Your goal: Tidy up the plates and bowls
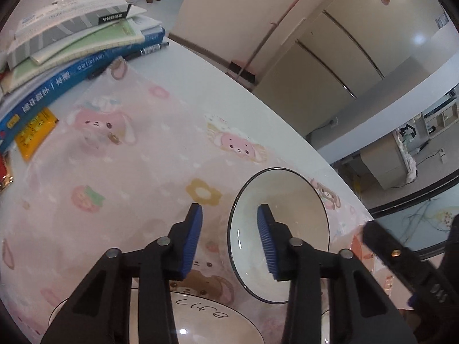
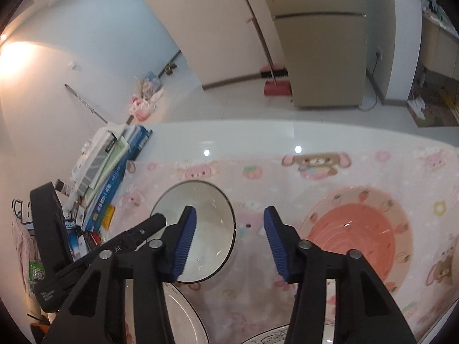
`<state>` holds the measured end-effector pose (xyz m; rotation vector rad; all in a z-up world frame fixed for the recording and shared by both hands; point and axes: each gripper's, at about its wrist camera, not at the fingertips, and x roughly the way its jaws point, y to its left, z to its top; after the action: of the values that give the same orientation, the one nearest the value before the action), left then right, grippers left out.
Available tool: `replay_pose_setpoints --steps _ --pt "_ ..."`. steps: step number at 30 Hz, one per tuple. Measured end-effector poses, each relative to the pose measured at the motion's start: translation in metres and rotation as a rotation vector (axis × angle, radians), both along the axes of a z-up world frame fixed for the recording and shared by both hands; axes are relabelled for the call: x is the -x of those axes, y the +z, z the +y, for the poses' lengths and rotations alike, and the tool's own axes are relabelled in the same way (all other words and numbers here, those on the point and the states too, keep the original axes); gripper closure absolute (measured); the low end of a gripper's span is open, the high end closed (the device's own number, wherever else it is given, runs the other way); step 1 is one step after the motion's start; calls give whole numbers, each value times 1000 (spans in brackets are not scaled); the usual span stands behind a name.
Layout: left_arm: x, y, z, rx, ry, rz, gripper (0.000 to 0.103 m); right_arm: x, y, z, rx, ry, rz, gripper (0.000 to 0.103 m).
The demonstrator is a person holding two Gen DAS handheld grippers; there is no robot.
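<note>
Approach step: both grippers, left [image 1: 229, 238] and right [image 2: 229, 242], hang spread and empty over the bowl [image 1: 279, 229] mid-table. Next: straddle its rim, then pinch.

Right tool [image 2: 229, 240] gapes empty above the cloth [image 2: 330, 177], between white bowl [image 2: 212, 200] and pink plate [image 2: 358, 229].

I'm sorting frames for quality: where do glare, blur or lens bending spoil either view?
Left wrist view: the table edge bows from fisheye bending; a lamp glint sits on the lettered plate. Right wrist view: a warm flare washes out the wall, two glints mark the tabletop, and the background is soft.
</note>
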<state>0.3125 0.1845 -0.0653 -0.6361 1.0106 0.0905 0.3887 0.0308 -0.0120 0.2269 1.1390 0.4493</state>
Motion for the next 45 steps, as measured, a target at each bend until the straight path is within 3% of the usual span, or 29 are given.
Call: replay_pose_setpoints --steps 2,3,7,20,28,33,45 --pt "-1 -4 -2 2 -3 14 76 0 -7 5 19 12 11 55" --pt "-3 -5 -3 13 -8 24 86 0 -10 8 45 12 11 55" --pt "-2 -7 -3 28 -6 35 92 -2 -22 25 112 39 7 63" --pt "-11 -21 -4 63 -24 66 92 -10 -59 41 194 67 67 88" --pt "-14 -19 -10 10 -31 70 93 -9 -57 38 177 66 53 90" --pt "-17 -35 -7 86 -34 105 92 -12 -62 40 188 75 71 90" --pt "-10 -15 -13 12 -30 65 92 -5 -48 35 146 77 67 89"
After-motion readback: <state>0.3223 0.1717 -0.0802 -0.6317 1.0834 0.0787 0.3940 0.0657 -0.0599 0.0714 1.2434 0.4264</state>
